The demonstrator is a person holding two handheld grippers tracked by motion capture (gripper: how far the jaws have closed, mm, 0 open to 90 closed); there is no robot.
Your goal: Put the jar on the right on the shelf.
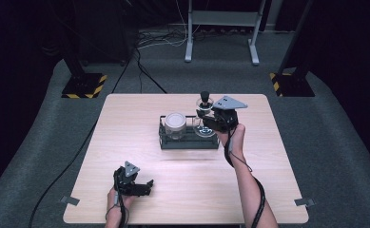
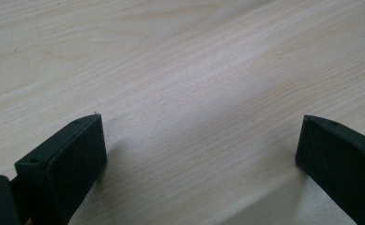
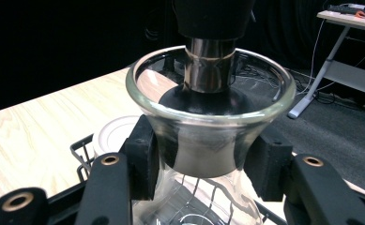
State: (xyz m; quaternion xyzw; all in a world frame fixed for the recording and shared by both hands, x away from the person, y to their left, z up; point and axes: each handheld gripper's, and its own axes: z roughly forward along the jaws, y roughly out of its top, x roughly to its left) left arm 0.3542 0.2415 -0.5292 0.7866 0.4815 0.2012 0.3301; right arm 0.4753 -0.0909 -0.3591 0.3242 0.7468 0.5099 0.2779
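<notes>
Glass carafe gripped at the neck, at the right end of the wire rack

The wooden table (image 1: 187, 190) carries a black wire rack (image 1: 188, 142) holding a lidded jar (image 1: 175, 121) and, beside it, the glass carafe (image 3: 203, 140) with its dark stopper (image 3: 210, 56). The carafe is judged rigid, smooth, slippery and fragile; the narrow neck under the flared rim is the secure hold. The right gripper (image 3: 203, 159) pinches that neck; the left gripper (image 2: 199, 154) rests spread over bare table.

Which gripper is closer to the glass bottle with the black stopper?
The right gripper: its jaws clamp the glass bottle by the neck, over the black rack. The left gripper sits open, far away at the table's near edge.
</notes>
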